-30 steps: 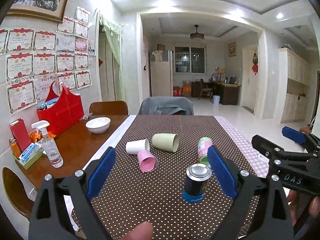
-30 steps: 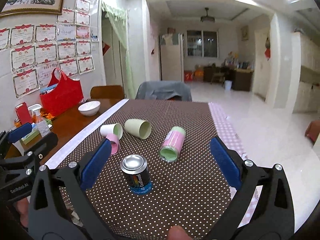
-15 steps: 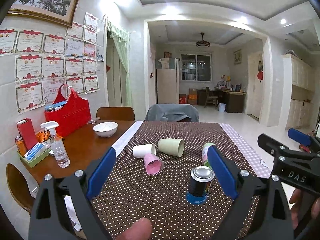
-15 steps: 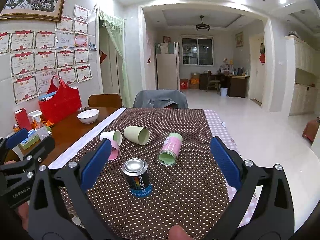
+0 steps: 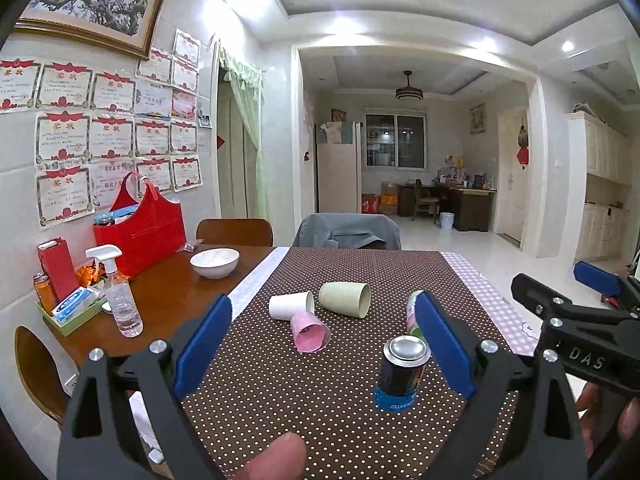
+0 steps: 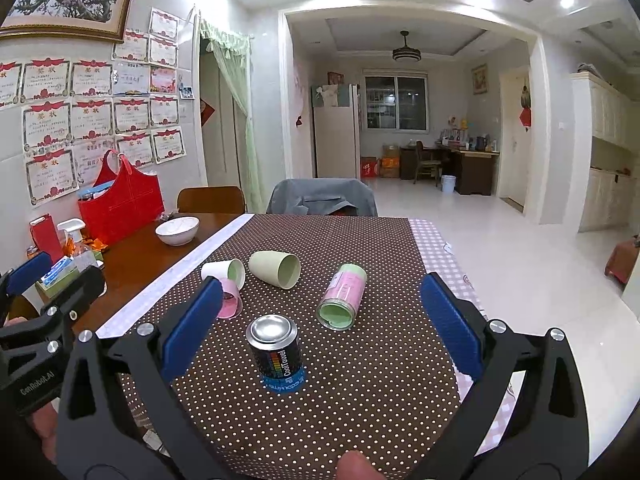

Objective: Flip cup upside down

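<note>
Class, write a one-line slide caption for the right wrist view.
Open right gripper faces an upright dark can and three tipped cups on the dotted brown tablecloth.

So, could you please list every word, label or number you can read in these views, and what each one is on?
"DAS": on the right gripper body, seen from the left wrist view.
"GenRobot.AI": on the left gripper body, seen from the right wrist view.
"CoolTower": roughly, on the dark can, running up its side.
Wall certificates: red headings, too blurred to read.
Pink and green can: print too small.

Glossy metal can (image 6: 275, 350) with a shiny lid; matt polka-dot cloth (image 6: 320, 400) over the polished wooden bench (image 5: 168, 300); smooth plastic-looking cups (image 5: 344, 299); glazed white bowl (image 5: 215, 262)
</note>
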Tool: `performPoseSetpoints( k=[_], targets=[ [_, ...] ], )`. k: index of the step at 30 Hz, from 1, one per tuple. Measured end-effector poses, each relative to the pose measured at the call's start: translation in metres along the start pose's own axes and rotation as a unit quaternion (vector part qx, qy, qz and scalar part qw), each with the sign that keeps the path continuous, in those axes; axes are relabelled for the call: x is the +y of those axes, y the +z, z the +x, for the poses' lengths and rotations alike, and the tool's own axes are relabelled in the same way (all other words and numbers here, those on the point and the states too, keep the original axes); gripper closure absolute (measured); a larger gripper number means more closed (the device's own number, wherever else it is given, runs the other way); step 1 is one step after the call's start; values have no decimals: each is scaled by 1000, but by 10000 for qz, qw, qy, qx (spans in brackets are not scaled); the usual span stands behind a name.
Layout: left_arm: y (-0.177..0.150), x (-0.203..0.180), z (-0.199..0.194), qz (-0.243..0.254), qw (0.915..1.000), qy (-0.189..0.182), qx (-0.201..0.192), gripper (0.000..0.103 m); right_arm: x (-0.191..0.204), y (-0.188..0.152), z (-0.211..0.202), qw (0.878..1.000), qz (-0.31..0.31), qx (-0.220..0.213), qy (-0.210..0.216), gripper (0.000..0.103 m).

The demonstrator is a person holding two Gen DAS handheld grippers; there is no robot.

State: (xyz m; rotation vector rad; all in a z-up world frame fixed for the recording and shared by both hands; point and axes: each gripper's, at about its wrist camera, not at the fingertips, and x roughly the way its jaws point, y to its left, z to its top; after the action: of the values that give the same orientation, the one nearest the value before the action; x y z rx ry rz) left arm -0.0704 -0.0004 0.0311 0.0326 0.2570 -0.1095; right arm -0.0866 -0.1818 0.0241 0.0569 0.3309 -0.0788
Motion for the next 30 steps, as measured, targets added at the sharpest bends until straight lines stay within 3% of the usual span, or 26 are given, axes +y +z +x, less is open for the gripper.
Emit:
performPoseSetpoints(
  k=[14,19,30],
  targets=[
    [2,1,-6,11,9998,12,-210,12,0,-2,4,9999,-15,90,50,6],
    [2,4,-6,-5,9994,104,-321,4,1,-3,6,9999,-1,116,67,6],
    [1,7,1,22,9993,309,-205,4,4,-3,9,9998,0,155,97,6]
  ],
)
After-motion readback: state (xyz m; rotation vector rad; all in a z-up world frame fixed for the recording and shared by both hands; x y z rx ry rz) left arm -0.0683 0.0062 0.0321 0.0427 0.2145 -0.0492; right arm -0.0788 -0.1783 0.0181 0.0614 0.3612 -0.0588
